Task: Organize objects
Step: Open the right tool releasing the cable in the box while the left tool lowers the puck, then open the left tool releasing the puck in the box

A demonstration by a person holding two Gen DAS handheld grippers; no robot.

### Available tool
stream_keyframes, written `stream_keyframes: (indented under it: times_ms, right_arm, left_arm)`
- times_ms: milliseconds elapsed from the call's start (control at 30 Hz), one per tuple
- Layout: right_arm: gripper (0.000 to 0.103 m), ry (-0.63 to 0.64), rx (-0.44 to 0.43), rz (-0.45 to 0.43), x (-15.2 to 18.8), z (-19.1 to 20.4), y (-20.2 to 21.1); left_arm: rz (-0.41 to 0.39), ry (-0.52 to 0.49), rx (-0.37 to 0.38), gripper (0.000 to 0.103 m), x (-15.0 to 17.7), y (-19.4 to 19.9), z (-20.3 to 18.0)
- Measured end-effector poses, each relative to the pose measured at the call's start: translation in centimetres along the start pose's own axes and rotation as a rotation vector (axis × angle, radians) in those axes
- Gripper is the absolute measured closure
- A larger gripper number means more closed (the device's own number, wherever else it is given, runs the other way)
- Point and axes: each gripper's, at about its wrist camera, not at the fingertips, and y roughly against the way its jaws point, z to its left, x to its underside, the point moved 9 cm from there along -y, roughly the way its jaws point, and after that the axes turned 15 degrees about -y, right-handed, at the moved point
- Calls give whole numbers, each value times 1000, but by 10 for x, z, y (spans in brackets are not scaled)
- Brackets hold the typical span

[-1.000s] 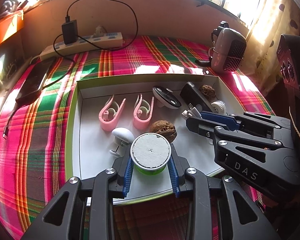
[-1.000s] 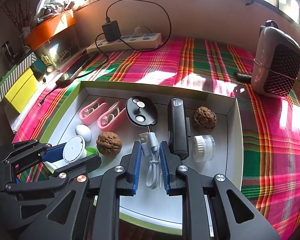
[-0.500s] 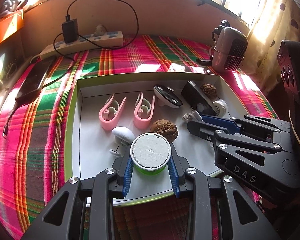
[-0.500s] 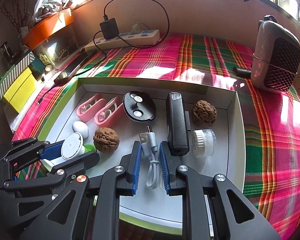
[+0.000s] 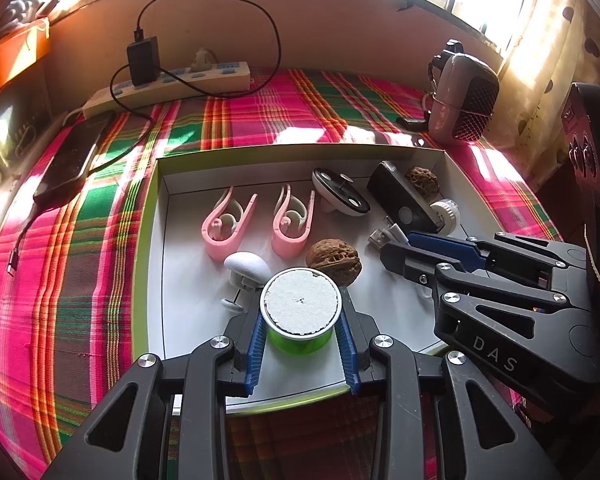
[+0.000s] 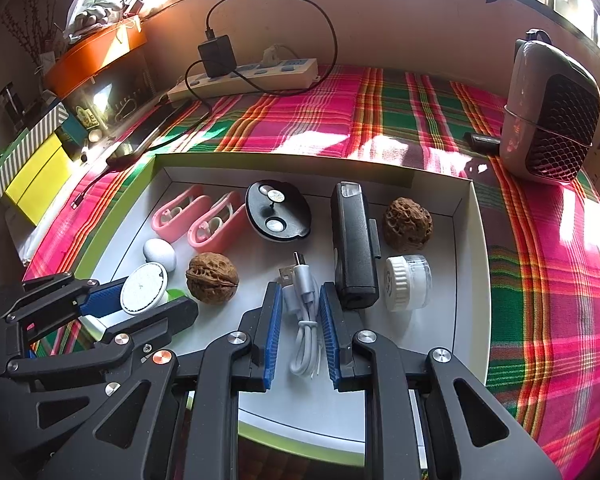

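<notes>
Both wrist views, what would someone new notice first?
The white tray of odds and ends on the bright plaid cloth. At its near edge, the left tongs grip a green tub with a white lid, and the right tongs pinch a coiled white cable. Two walnuts and pink clips lie farther in.

A lived-in home room by a sunny window — the counter wears a pink-and-green plaid cloth [image 6: 380, 120], with a white power strip [image 6: 252, 76] and plugged-in black charger [image 6: 216, 56] along the wall. A small fan heater [image 6: 552, 112], a patterned curtain [image 5: 548, 60] and stacked household boxes [image 6: 36, 160] crowd the edges — nothing industrial.
</notes>
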Motion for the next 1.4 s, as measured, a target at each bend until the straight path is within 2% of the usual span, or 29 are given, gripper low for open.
stream_keyframes:
  times_ms: [267,433,800,1067,1200,1400]
  right_arm:
    - [79,-6,0,-1,2,0,3]
    - [70,-15,-4,-7,4,1,7]
    - [70,-21,17,-56,11,0,30]
    - [69,-31,53,-122,19,-2,56]
    - [59,-25,84,-158,24,-3,69]
    - [58,-36,109,-172,38,-6,80]
  left_arm:
    - [-4,-1,-1,73,0,1,0]
    - [-8,-8,-7,73,2,6,-1]
    - [-43,-6,-25,72,5,25,-4]
    - [-72,-3,-80,72,10,45,-3]
    - [-91,-7,-119,72,14,57,-4]
    - [-93,6,-142,72,27,68,-7]
